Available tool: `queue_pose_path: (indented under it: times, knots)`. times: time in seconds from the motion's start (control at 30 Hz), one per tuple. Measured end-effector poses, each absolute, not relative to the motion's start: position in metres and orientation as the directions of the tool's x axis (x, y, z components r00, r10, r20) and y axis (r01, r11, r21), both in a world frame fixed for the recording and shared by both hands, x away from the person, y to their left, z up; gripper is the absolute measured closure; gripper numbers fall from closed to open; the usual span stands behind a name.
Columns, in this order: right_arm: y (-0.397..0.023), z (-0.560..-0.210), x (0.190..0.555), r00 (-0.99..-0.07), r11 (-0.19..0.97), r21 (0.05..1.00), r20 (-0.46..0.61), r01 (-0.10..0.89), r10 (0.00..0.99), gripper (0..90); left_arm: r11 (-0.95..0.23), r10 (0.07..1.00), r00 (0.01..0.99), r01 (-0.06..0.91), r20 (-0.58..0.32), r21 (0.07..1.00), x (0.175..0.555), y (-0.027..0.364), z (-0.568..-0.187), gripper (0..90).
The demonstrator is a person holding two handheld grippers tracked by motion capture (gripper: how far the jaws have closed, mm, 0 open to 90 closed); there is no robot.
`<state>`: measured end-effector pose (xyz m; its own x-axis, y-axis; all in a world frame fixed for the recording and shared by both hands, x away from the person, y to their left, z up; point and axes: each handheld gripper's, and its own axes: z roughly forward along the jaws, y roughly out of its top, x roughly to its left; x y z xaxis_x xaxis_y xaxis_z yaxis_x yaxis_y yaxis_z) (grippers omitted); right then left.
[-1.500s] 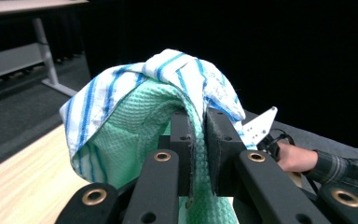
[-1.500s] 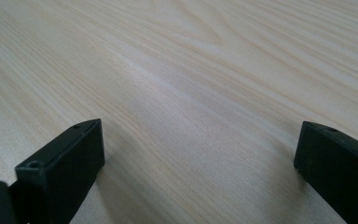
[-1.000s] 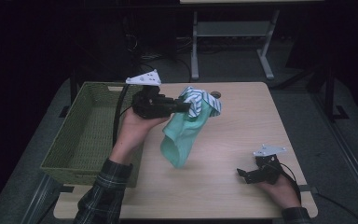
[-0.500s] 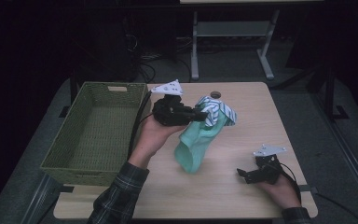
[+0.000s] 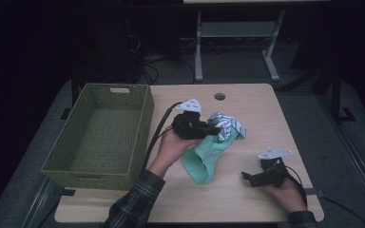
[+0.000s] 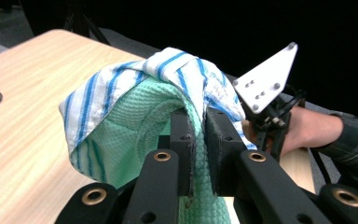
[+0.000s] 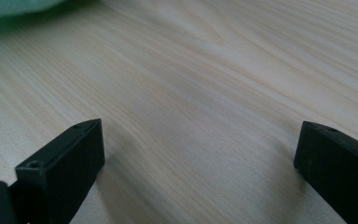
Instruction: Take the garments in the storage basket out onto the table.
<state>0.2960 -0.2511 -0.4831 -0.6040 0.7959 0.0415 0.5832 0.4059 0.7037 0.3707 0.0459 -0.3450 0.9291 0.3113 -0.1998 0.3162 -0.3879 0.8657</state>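
Over table (image 5: 247, 199) – left gripper (image 5: 215, 129) clamps cloths (image 5: 204, 159) (green, striped) – right gripper (image 5: 248, 178) wide.

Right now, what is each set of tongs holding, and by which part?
Left tongs pinch the green cloth and striped cloth at a bunched fold. Right tongs are open, holding nothing.

Light wooden table (image 5: 247, 199) viewed from above; bundled mint-green and blue-striped cloths (image 6: 135, 121) seen close along one gripper camera, tabletop grain along the other.
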Motion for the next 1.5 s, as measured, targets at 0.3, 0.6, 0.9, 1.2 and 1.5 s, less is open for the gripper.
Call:
queue_pose_path:
  times: [0.3,0.6,0.9,1.2,1.5]
  knots:
    - [-0.251,-0.483,0.296,-0.604,0.406,0.702,0.043,0.585,0.796,1.4,-0.413,0.339,0.921,0.328,-0.191,0.849,0.374,0.04,-0.37,81.4]
    - [-0.251,-0.483,0.296,-0.605,0.408,0.702,0.042,0.584,0.795,1.4,-0.465,0.368,0.913,0.347,-0.179,0.815,0.377,0.035,-0.407,81.2]
    - [-0.251,-0.483,0.296,-0.606,0.409,0.701,0.042,0.584,0.794,1.4,-0.51,0.394,0.903,0.368,-0.169,0.778,0.378,0.03,-0.431,80.8]
    - [-0.251,-0.483,0.296,-0.607,0.409,0.702,0.041,0.583,0.794,1.4,-0.549,0.418,0.893,0.396,-0.169,0.736,0.383,0.023,-0.454,76.5]
    - [-0.251,-0.483,0.296,-0.607,0.41,0.701,0.041,0.583,0.794,1.4,-0.538,0.426,0.891,0.388,-0.155,0.748,0.373,0.039,-0.435,52.2]
